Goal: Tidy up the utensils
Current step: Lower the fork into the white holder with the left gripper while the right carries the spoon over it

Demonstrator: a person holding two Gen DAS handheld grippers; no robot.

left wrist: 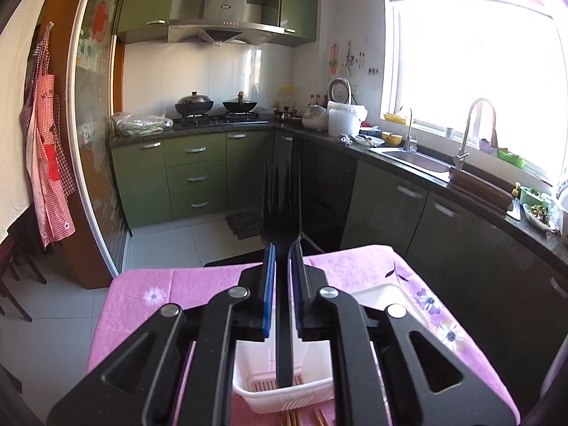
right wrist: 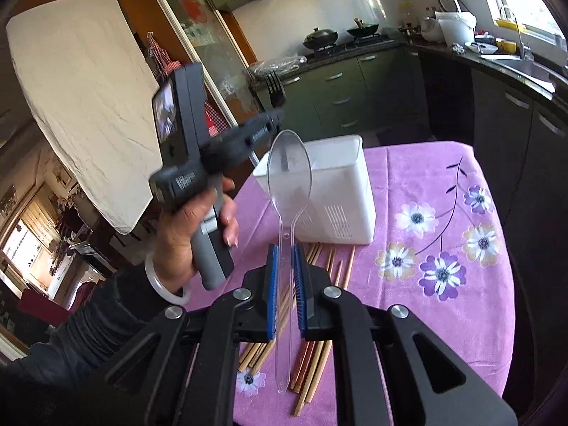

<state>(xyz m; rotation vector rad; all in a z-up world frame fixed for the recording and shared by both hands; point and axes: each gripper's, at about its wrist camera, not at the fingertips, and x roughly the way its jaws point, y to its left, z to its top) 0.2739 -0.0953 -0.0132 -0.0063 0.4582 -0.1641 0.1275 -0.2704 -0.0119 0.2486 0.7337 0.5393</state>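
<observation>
My left gripper [left wrist: 283, 254] is shut on a black plastic fork [left wrist: 282, 209], tines pointing away, handle hanging over the white slotted utensil caddy [left wrist: 245, 365]. In the right wrist view that same left gripper [right wrist: 275, 115] is held in a hand above and left of the white caddy [right wrist: 337, 184], with the black fork [right wrist: 275, 87] sticking out of it. My right gripper [right wrist: 284, 254] is shut on the handle of a clear plastic spoon [right wrist: 289, 174], bowl up, in front of the caddy. Several wooden chopsticks [right wrist: 316, 355] lie on the pink flowered tablecloth [right wrist: 426, 319] below.
The small table with the pink cloth [left wrist: 142, 301] stands in a kitchen. Dark counter with sink [left wrist: 419, 159] runs along the right, stove with two pans [left wrist: 216, 106] at the back. A person's sleeve and hand [right wrist: 191, 220] occupy the left of the right wrist view.
</observation>
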